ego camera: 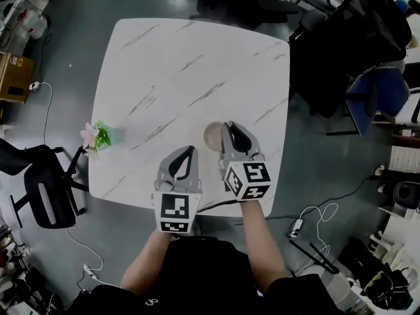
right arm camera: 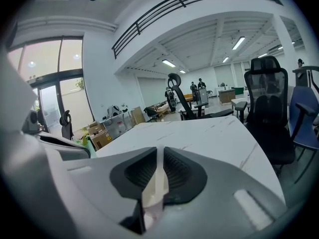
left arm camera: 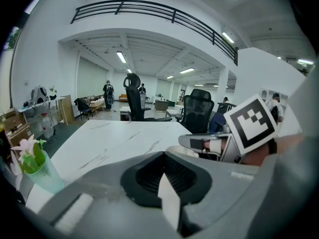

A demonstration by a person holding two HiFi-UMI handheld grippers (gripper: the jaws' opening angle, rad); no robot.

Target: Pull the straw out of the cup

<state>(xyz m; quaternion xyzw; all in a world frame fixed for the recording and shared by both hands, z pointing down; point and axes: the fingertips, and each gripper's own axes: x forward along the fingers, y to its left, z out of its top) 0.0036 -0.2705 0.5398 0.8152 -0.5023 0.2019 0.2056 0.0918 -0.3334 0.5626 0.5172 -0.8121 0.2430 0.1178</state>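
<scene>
Head view: a white marble worktop [ego camera: 190, 58] seen from above, with both claws over its near part.
Right claw [ego camera: 230, 126]: closed on a thin pale strip, by its look the straw [right arm camera: 152, 193], which stands upright in the seam between the jaws.
Left claw [ego camera: 189, 149]: jaws together at the tips and nothing gripped; only a white sliver shows in the seam.
Cup [ego camera: 211, 135]: beige, on the worktop near the front, just left of the right claw's tip and ahead of the left claw.
In the way: the right claw covers the cup's right side, so where the straw meets the cup cannot be seen.
Flowers [ego camera: 96, 136]: pink, in a green pot at the worktop's left edge, well apart from the cup.
Around: a black chair [ego camera: 46, 189] on the floor at left, a box [ego camera: 14, 76] further up, a blue chair [ego camera: 377, 97] at right.
Hard to make out: the straw in the head view; the cup in the right gripper view.
</scene>
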